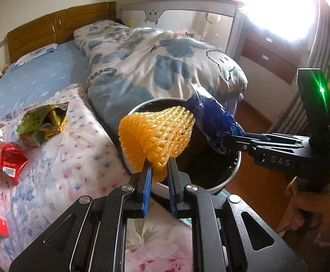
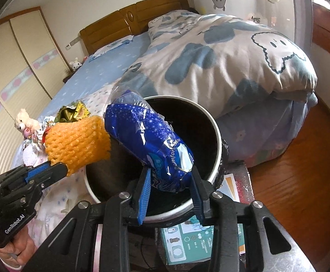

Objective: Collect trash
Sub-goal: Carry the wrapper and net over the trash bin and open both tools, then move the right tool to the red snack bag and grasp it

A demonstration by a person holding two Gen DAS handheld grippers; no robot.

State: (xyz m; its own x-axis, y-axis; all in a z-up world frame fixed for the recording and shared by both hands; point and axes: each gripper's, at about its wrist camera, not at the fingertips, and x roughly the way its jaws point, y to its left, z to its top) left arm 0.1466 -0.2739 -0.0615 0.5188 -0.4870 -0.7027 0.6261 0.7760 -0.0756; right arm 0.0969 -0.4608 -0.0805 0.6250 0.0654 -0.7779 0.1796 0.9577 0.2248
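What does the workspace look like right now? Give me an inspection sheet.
Surface: bed with flowered blanket.
Job's things: orange foam net and blue wrapper, both held over the bin.
Clutter: green pouch, red wrappers on the blanket.
Grippers: left claw shut on the net; right claw around the wrapper.
Cables: nothing seen.
Surroundings: quilt, headboard, wooden floor.

Foam net (image 1: pixel 157 133) left of wrapper (image 1: pixel 212 122), both above bin (image 1: pixel 230 174)
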